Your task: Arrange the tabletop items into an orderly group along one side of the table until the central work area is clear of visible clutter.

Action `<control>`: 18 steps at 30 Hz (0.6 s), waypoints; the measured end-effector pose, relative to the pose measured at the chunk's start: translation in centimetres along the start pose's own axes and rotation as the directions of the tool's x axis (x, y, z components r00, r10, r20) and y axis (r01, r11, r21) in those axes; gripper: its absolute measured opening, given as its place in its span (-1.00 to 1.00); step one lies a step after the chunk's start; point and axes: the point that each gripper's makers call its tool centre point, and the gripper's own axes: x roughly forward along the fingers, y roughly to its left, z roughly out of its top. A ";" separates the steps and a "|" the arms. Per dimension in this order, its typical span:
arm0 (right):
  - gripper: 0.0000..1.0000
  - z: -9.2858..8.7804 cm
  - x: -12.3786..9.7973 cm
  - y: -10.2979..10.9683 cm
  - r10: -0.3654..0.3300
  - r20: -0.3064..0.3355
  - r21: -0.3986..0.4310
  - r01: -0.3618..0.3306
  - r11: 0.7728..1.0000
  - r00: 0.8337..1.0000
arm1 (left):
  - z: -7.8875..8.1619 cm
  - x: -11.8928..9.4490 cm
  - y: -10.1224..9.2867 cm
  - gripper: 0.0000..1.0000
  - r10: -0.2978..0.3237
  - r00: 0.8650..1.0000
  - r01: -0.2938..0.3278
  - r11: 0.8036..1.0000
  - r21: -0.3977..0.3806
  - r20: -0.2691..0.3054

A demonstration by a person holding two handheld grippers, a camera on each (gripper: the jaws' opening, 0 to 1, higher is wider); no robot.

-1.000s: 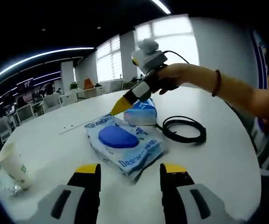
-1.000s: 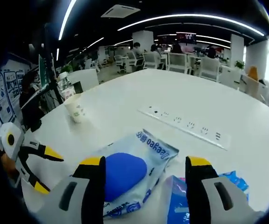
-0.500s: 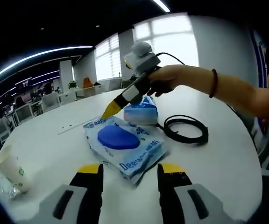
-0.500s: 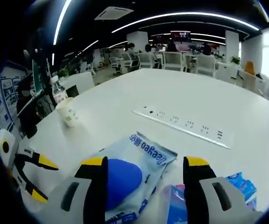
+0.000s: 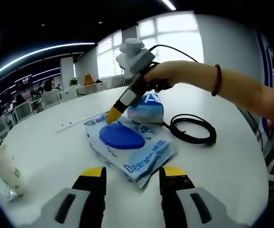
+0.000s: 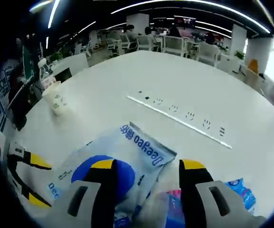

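Since the earlier frame, right tongs [image 5: 113,115] have dipped toward the wipes pack [image 5: 127,145], jaws spread, presumably to grasp it. Left to right across the white bench [image 5: 46,142]: paper cup [image 5: 6,168]; left tongs [image 5: 130,173], spread, empty; wipes pack, central; tissue packet [image 5: 146,108] behind it; black cable coil [image 5: 192,129], far right.

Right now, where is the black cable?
In the left gripper view the coiled black cable lies on the white table, right of the tissue pack and the blue wipes packet, under the person's forearm.
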 end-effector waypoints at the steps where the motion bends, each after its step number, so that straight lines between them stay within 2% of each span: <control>1: 0.00 0.1 0.2 0.0 0.007 0.005 0.008 -0.007 1.000 1.000 | 0.0 0.0 0.0 -0.13 0.001 1.000 -0.001 1.000 -0.002 0.001; 11: -0.09 -0.2 0.9 -0.5 -0.007 -0.021 0.028 0.008 1.000 1.000 | -0.2 0.4 0.2 -0.18 -0.011 1.000 0.011 1.000 -0.009 -0.001; 18: -0.21 -0.5 1.1 -1.1 -0.025 -0.033 0.046 0.026 0.999 0.999 | 0.0 0.6 0.1 -0.46 -0.022 1.000 0.022 1.000 -0.017 0.002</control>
